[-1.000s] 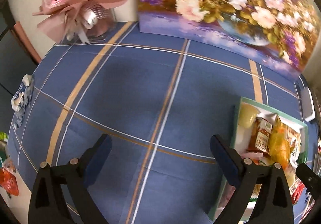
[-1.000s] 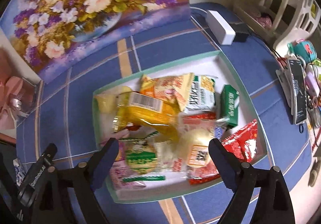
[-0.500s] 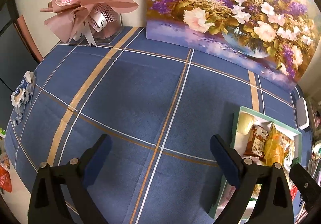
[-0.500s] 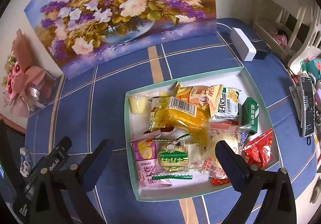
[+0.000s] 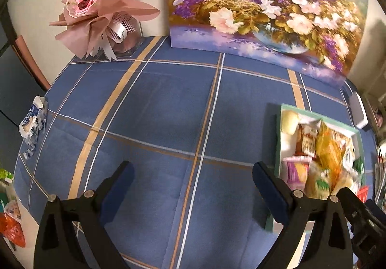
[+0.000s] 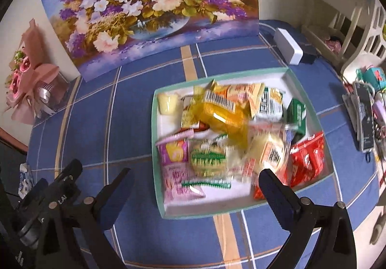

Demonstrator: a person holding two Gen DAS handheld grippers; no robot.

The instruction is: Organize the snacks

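Observation:
A white tray with a green rim (image 6: 311,110) holds several snack packs: a yellow bag (image 6: 223,114), a pink pack (image 6: 175,152), a green round pack (image 6: 208,159), a red pack (image 6: 307,160). The tray also shows at the right of the left wrist view (image 5: 278,138). My right gripper (image 6: 195,182) is open and empty, above the tray's near edge. My left gripper (image 5: 191,177) is open and empty over the bare blue cloth (image 5: 156,110), left of the tray. The left gripper also shows in the right wrist view (image 6: 62,184).
A flower painting (image 5: 265,11) leans on the wall at the back. A pink bouquet (image 5: 101,11) stands back left. A crumpled wrapper (image 5: 32,122) lies at the left edge. A white power strip (image 6: 288,48) and a phone (image 6: 364,114) lie right of the tray.
Both grippers have pulled back and risen, so more of the table and wall shows. The tray looks smaller and farther in the right wrist view. Both stay open.

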